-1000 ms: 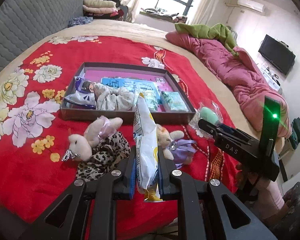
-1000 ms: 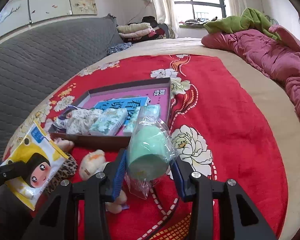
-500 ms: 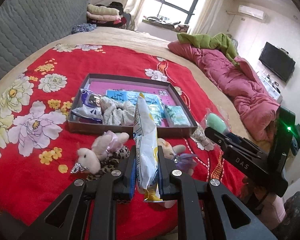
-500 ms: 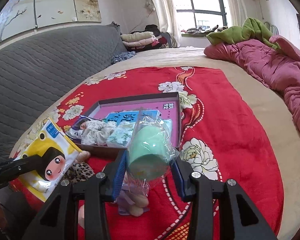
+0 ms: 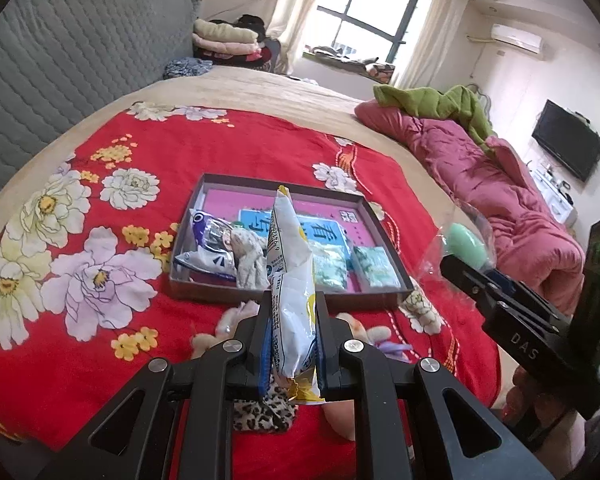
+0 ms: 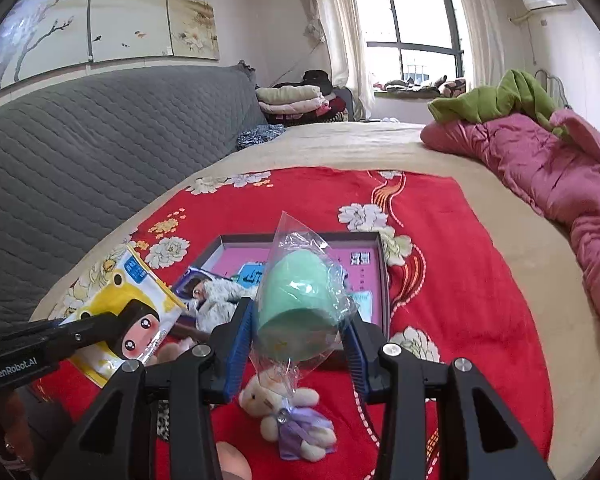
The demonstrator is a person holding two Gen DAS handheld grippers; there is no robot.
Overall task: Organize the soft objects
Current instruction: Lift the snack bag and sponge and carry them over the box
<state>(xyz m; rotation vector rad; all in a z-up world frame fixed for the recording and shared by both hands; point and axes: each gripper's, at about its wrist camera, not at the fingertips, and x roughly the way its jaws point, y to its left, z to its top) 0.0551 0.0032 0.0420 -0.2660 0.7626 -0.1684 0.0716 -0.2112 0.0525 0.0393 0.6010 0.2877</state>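
Note:
My left gripper (image 5: 291, 334) is shut on a flat yellow-and-white cartoon packet (image 5: 294, 288), held edge-on above the bed; the right wrist view shows the packet's face (image 6: 130, 314) at the left. My right gripper (image 6: 298, 338) is shut on a mint green sponge in a clear bag (image 6: 296, 300), seen in the left wrist view as the bagged sponge (image 5: 462, 240) at the right. Beyond both lies a shallow brown box (image 5: 216, 292) with a pink floor, holding packets and a small doll. Plush toys (image 6: 288, 420) lie on the red blanket below the grippers.
A red floral blanket (image 5: 100, 264) covers the bed. A grey quilted headboard (image 6: 80, 152) runs along the left, a pink quilt (image 6: 560, 176) with a green one lies at the right. Folded clothes (image 5: 224, 40) sit by the window. A leopard-print plush (image 5: 260, 412) lies under my left gripper.
Both grippers have risen with their loads, so the box and plush toys look farther below and lower in view. Neither grip has changed.

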